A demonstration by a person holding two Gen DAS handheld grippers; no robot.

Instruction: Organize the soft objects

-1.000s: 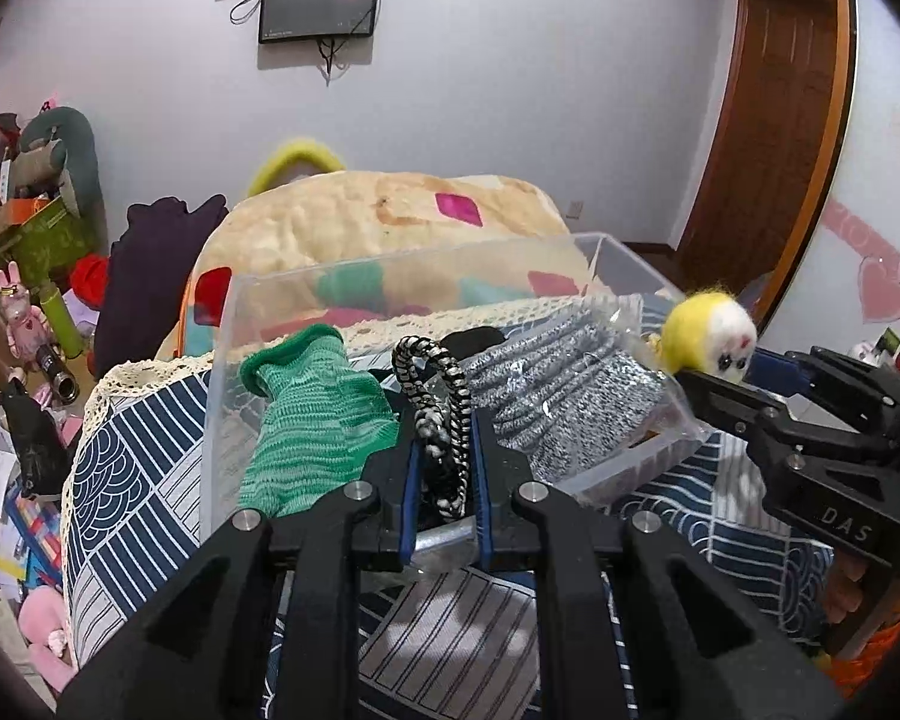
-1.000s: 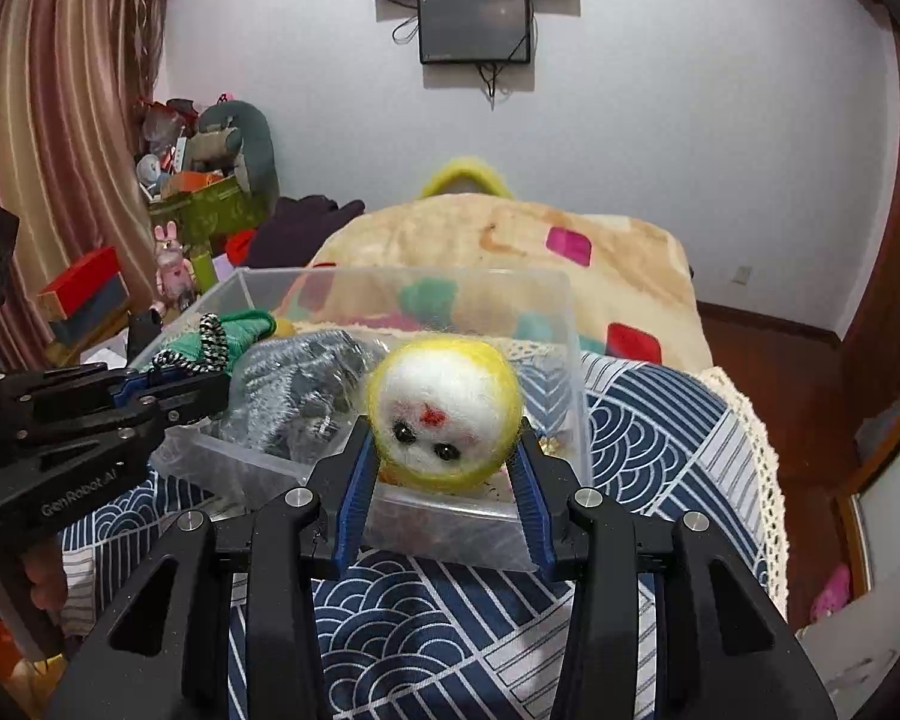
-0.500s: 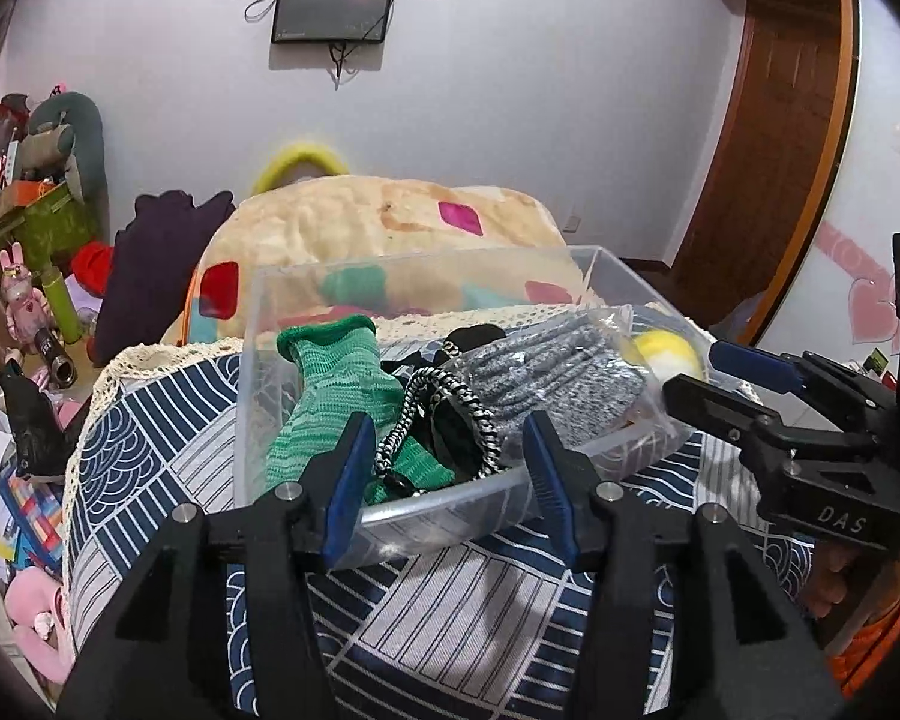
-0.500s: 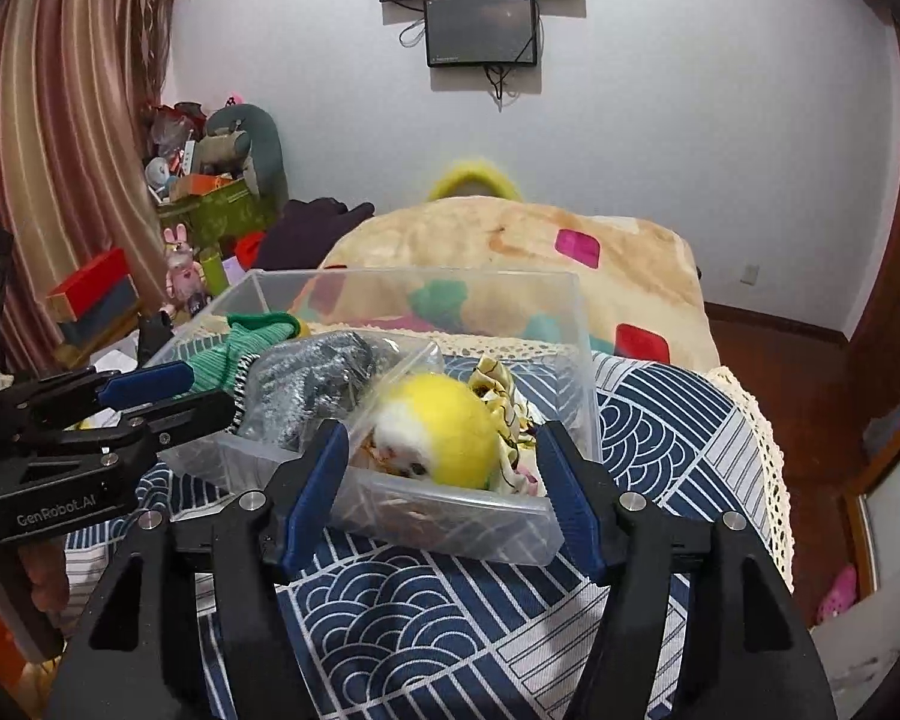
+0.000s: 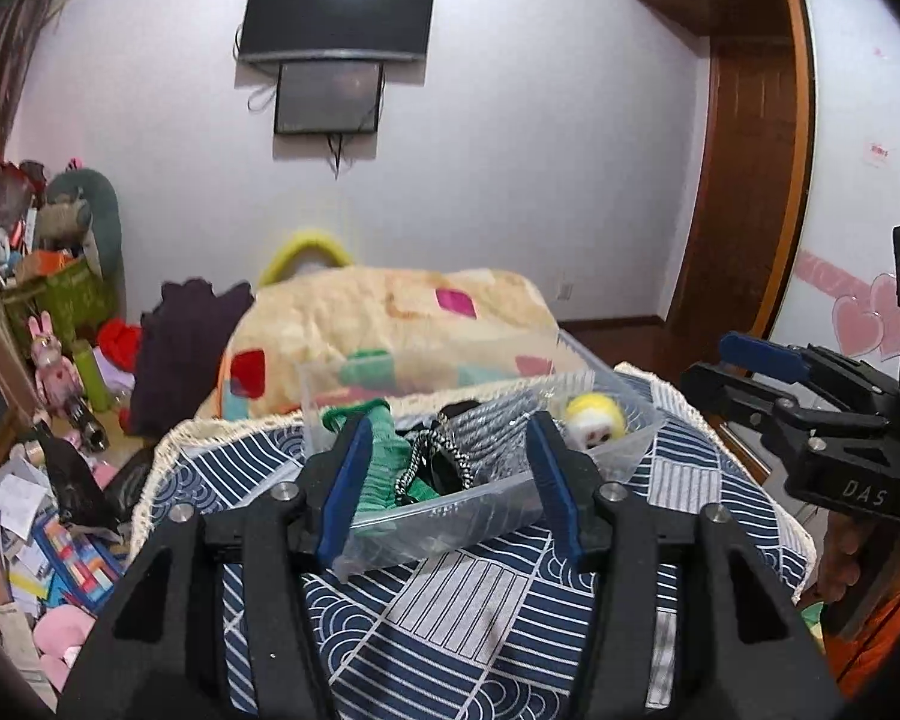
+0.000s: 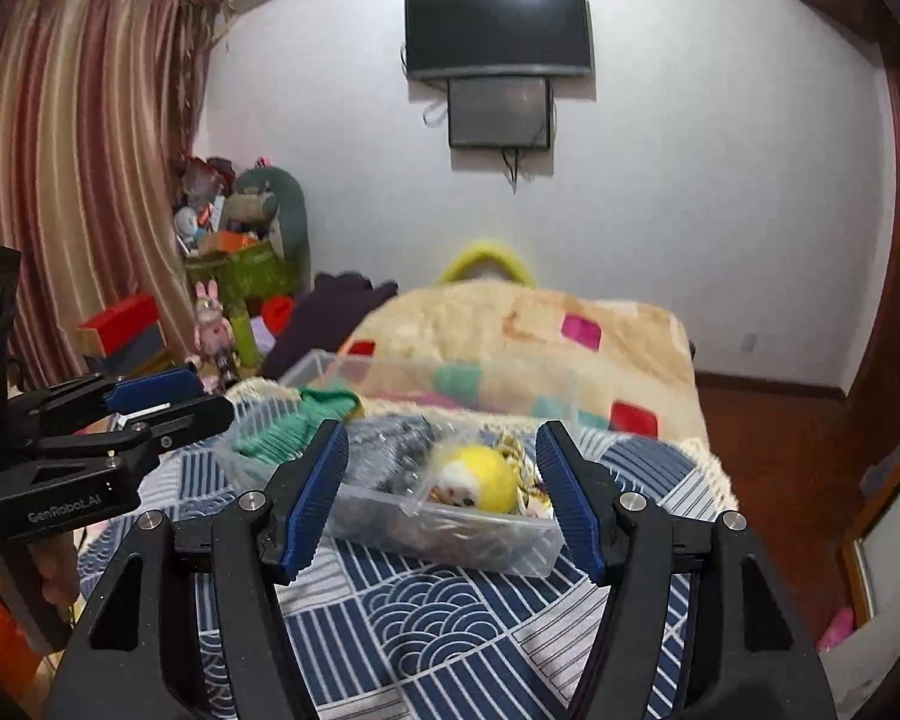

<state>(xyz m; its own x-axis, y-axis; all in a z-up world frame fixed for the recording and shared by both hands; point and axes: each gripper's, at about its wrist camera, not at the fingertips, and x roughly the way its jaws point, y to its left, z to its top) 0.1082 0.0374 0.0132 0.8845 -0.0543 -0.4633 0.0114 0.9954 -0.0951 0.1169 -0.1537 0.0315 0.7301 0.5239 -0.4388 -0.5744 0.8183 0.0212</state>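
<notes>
A clear plastic bin [image 5: 450, 510] [image 6: 450, 531] sits on a blue patterned cloth [image 5: 468, 612] [image 6: 426, 606]. In it lie a green knit piece [image 5: 384, 468] [image 6: 306, 414], a black-and-white braided cord [image 5: 444, 456], a grey knit item in a clear bag [image 5: 492, 432] [image 6: 390, 450] and a yellow plush ball with a face [image 5: 594, 417] [image 6: 477, 474]. My left gripper [image 5: 447, 480] is open and empty, held back in front of the bin. My right gripper [image 6: 444, 480] is open and empty, also in front of the bin.
A beige blanket with coloured patches [image 5: 390, 318] [image 6: 522, 330] lies behind the bin. Toys and boxes crowd the floor and corner at left [image 5: 48, 420] [image 6: 222, 276]. A wooden door [image 5: 744, 180] stands at right. A TV [image 6: 498, 30] hangs on the far wall.
Both grippers opened and let go: the braided cord and the yellow plush ball dropped into the bin. Both grippers then pulled back and rose away from it.
</notes>
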